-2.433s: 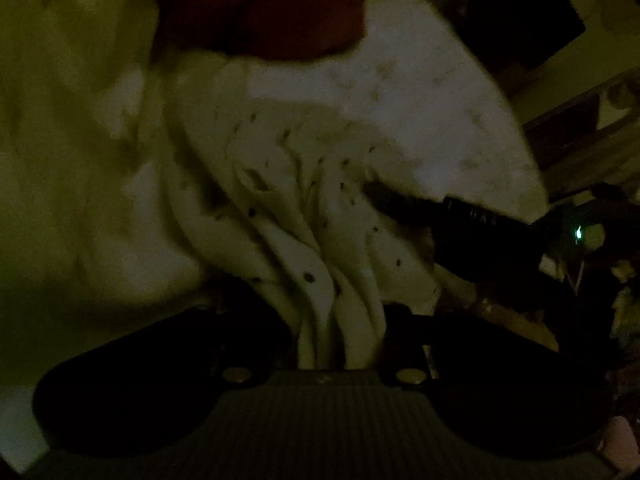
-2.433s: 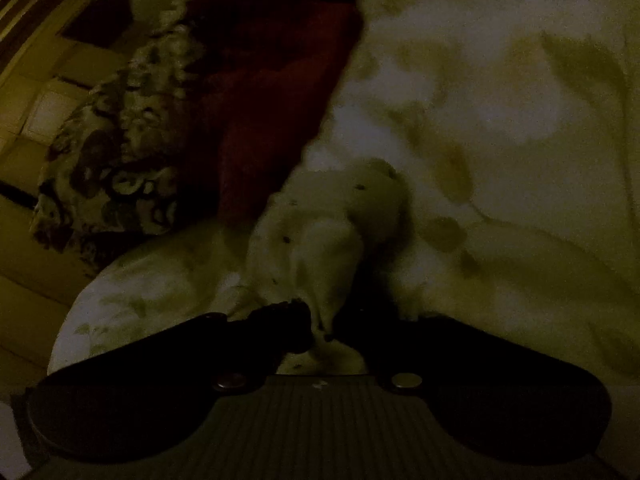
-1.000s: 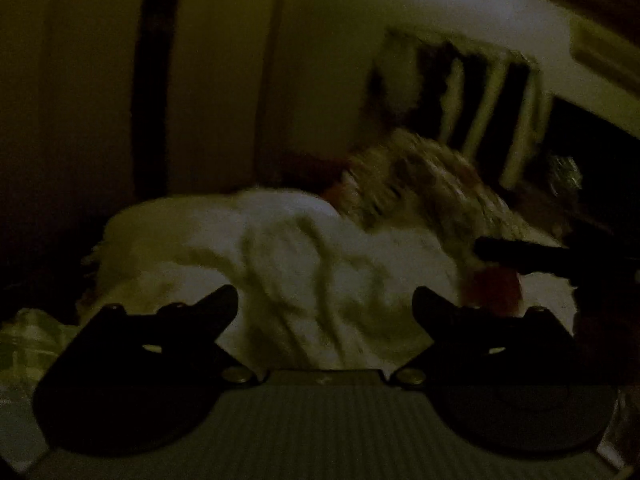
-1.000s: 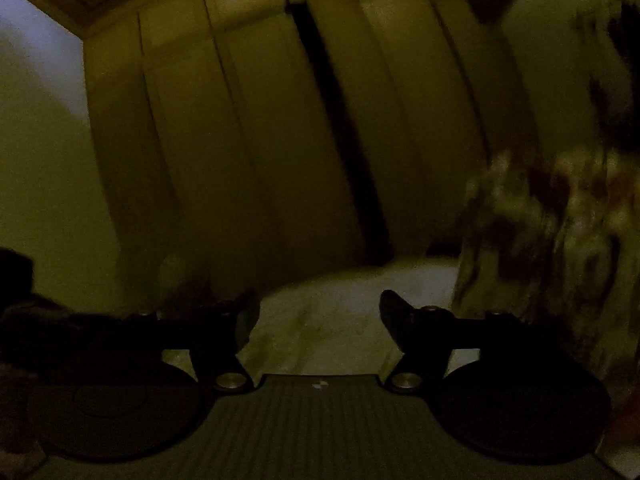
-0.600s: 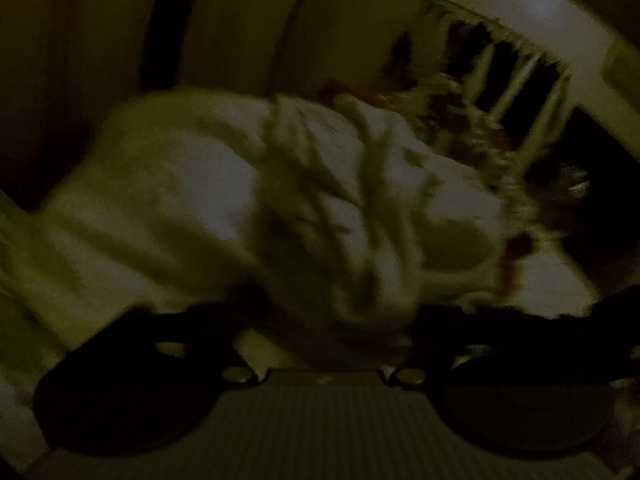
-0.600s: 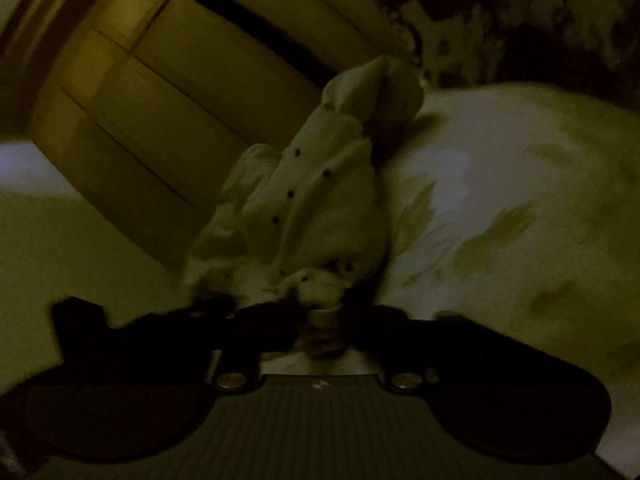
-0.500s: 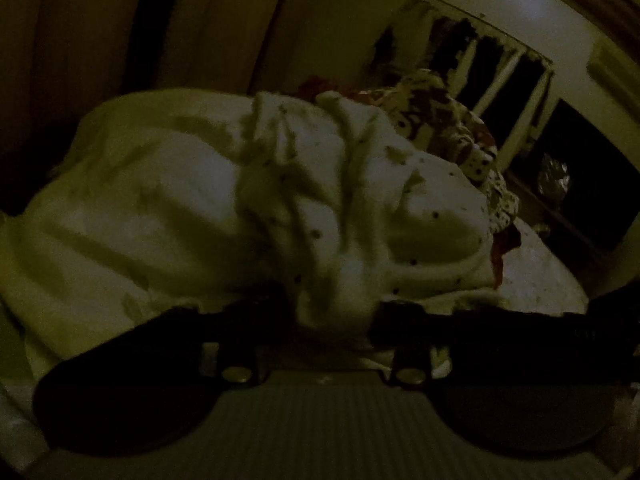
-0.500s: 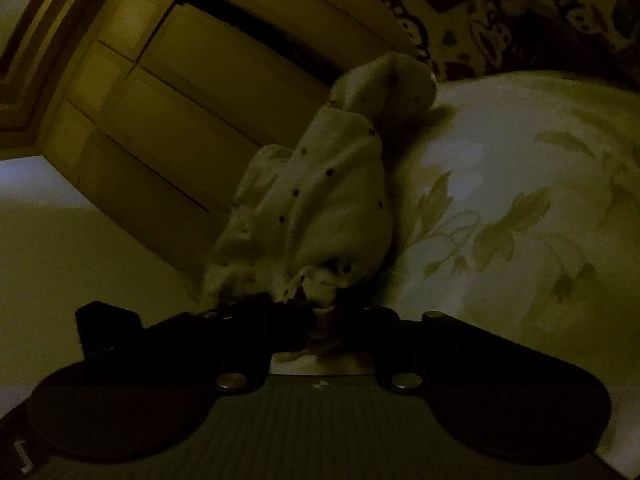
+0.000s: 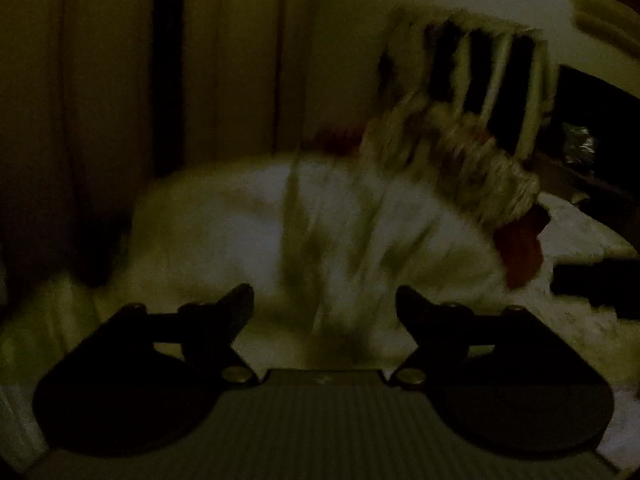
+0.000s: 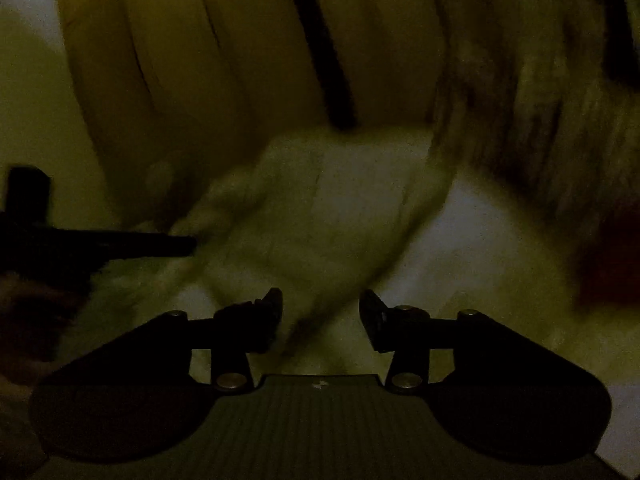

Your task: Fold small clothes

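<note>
Holding both grippers low over the bed, we have just been opening the jaws of each. Our left gripper (image 9: 325, 300) stands wide with nothing pinched, and our right gripper (image 10: 320, 306) likewise gapes, gripping nothing. We judge the release deliberate, so the cloth can settle flat for folding. Just ahead of both sets of fingers the pale garment (image 9: 340, 240) lies rumpled on the bedcover (image 10: 492, 248), blurred, beyond the tips rather than between them. Farther off sit a patterned pillow (image 9: 460, 164) and wooden wardrobe doors (image 10: 248, 52).
</note>
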A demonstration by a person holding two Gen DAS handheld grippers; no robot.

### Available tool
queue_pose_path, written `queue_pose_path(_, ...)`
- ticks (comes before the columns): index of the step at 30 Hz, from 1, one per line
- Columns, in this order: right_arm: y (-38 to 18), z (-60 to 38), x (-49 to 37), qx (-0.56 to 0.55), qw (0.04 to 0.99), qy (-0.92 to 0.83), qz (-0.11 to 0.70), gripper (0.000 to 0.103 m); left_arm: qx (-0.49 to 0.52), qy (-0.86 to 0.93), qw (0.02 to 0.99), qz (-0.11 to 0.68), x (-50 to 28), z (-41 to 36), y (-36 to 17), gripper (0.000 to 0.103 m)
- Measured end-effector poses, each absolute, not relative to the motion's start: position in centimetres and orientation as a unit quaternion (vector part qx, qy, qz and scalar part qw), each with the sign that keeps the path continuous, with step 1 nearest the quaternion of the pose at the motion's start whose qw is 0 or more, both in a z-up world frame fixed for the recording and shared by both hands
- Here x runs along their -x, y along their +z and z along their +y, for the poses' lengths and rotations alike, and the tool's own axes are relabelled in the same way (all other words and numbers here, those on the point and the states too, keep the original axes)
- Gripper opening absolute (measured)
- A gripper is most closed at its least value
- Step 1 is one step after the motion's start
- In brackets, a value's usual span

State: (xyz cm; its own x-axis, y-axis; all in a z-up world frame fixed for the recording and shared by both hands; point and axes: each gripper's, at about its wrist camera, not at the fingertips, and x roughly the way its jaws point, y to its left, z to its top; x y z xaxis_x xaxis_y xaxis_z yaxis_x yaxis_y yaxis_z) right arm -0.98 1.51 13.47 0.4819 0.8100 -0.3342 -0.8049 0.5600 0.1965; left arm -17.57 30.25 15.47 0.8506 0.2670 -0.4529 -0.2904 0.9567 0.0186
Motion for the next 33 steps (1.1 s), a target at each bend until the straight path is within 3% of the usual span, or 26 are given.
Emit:
queue_pose_path(2,15.6,1.7,1.2,0.01,0.872,0.469,0.138,0.076,0.002,0.102,0.973,0.207,16.2,28.6,16.9,0.079)
queue_pose_path(4,16.2,3.3,0.6,0.027,0.865,0.482,0.133,0.074,-0.013,0.054,0.973,0.226,13.8,27.2,16.6,0.075)
queue_pose_path(9,11.6,8.5,-1.6,0.057,0.86,0.469,0.195,0.073,-0.044,0.103,0.947,0.3,9.2,28.1,12.1,0.07)
queue_pose_path(12,9.8,8.6,-2.2,0.033,0.849,0.481,0.214,0.079,-0.028,0.092,0.945,0.312,10.2,29.6,11.1,0.071)
queue_pose_path(14,10.5,8.3,-3.1,0.01,0.84,0.489,0.236,0.089,-0.022,0.095,0.945,0.313,11.4,29.5,12.3,0.079)
queue_pose_path(16,12.7,6.8,-2.9,-0.021,0.835,0.5,0.23,0.103,-0.022,0.096,0.952,0.291,12.6,28.7,14.4,0.103)
queue_pose_path(19,17.7,4.9,-1.6,-0.02,0.84,0.504,0.2,0.103,-0.076,0.09,0.951,0.284,14.8,27.1,17.9,0.103)
queue_pose_path(23,22.3,5.7,0.1,0.086,0.814,0.522,0.239,0.103,-0.128,0.096,0.909,0.386,13.9,25.3,19.0,0.103)
queue_pose_path(26,23.0,7.0,1.6,0.178,0.796,0.511,0.27,0.103,-0.152,0.09,0.881,0.438,13.0,24.2,18.2,0.103)
queue_pose_path(33,21.8,7.8,2.8,0.242,0.769,0.509,0.301,0.103,-0.237,0.136,0.857,0.437,14.5,23.1,17.0,0.103)
